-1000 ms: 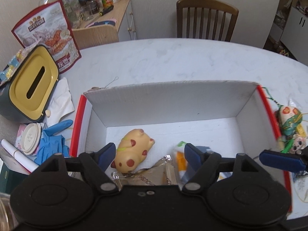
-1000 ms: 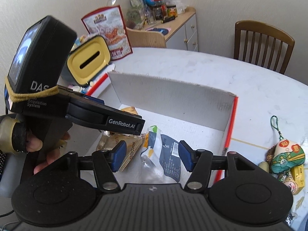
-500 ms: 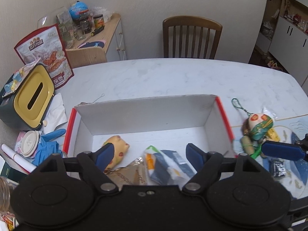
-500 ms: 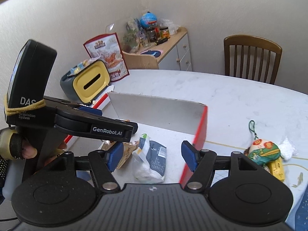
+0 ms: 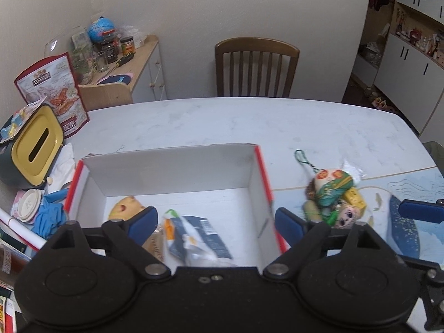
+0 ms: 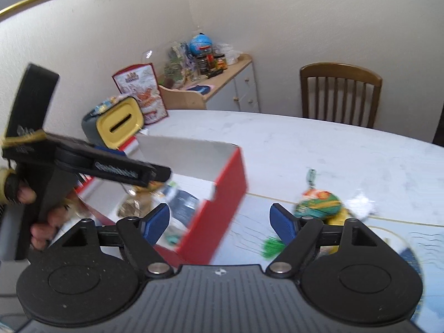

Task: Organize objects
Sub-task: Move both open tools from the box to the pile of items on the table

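Left tongs (image 5: pixel 215 229): apart and empty, held over the near end of the box, one blue pad inside it and the other just outside its right wall.
Right tongs (image 6: pixel 219 222): apart and empty, straddling the box's red corner; they point toward the charm pile.
Hand (image 6: pixel 36 216): grips the left tool's handle, seen at the left of the right wrist view.
Box (image 5: pixel 172 166): open, white inside, red outside, on the table. It holds a yellow spotted toy (image 5: pixel 125 208), a dark snack packet (image 5: pixel 194 236) and a foil pouch partly hidden by the left pad.
Charms (image 5: pixel 331 191): a tangled cluster just right of the box, outside it, partly on a blue mat (image 5: pixel 410 222). It shows a green and orange stuffed figure, a small doll face, a yellow piece and a green cord loop (image 5: pixel 301 156). A clear wrapper (image 5: pixel 351 170) lies touching it.
Handling: likely light and soft, and it should squash under the pads. The cords look snagged together, so the pieces may lift as one bunch or trail behind.
Hold: probably across the stuffed figure's body, the fullest part; the thin loop would be a harder pinch.
Table (image 5: pixel 236 122): white marble look, bare at the far side.
Clutter: a yellow-lidded bin (image 5: pixel 36 144), a printed pouch (image 5: pixel 55 88), a blue glove (image 5: pixel 50 216) at the left edge.
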Motion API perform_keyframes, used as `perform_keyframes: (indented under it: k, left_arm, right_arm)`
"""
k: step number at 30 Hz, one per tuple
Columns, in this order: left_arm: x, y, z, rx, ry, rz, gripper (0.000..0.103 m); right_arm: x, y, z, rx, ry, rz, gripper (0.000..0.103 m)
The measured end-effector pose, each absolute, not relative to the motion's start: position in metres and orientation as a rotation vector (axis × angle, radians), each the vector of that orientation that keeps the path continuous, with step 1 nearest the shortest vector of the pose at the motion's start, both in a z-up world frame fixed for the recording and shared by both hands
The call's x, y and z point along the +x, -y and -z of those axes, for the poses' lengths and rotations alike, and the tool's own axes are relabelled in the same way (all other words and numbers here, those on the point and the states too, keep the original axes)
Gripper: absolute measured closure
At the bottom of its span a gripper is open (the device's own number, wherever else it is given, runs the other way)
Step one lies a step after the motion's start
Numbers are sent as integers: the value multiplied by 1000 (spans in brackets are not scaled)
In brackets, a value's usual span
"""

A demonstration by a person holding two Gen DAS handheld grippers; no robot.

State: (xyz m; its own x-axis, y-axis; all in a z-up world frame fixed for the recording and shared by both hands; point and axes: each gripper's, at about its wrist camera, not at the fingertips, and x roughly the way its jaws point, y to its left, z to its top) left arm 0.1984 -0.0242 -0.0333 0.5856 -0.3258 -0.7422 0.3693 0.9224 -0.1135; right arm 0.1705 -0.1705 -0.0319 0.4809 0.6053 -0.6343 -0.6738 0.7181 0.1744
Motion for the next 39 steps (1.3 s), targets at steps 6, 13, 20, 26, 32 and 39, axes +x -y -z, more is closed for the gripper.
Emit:
perform_keyframes:
  k: [6, 13, 20, 26, 32, 39]
  left_arm:
    - [183, 48, 32, 55, -839, 456, 1]
    - [168, 80, 36, 40, -828, 496, 1]
    - [166, 112, 39, 10, -845, 513, 1]
    - [177, 142, 41, 9, -860, 511, 1]
    - [196, 172, 47, 11, -882, 487, 1]
    - [220, 208, 66, 43, -938, 456, 1]
  right_arm:
    - [178, 218, 47, -102, -762, -711, 23]
    - [184, 267, 63, -81, -783, -639, 23]
    - [196, 294, 74, -70, -795, -617, 23]
    - [211, 306, 84, -91, -796, -608, 23]
    - [226, 315, 96, -95, -816, -621, 23]
    - [234, 318, 115, -102, -854, -654, 23]
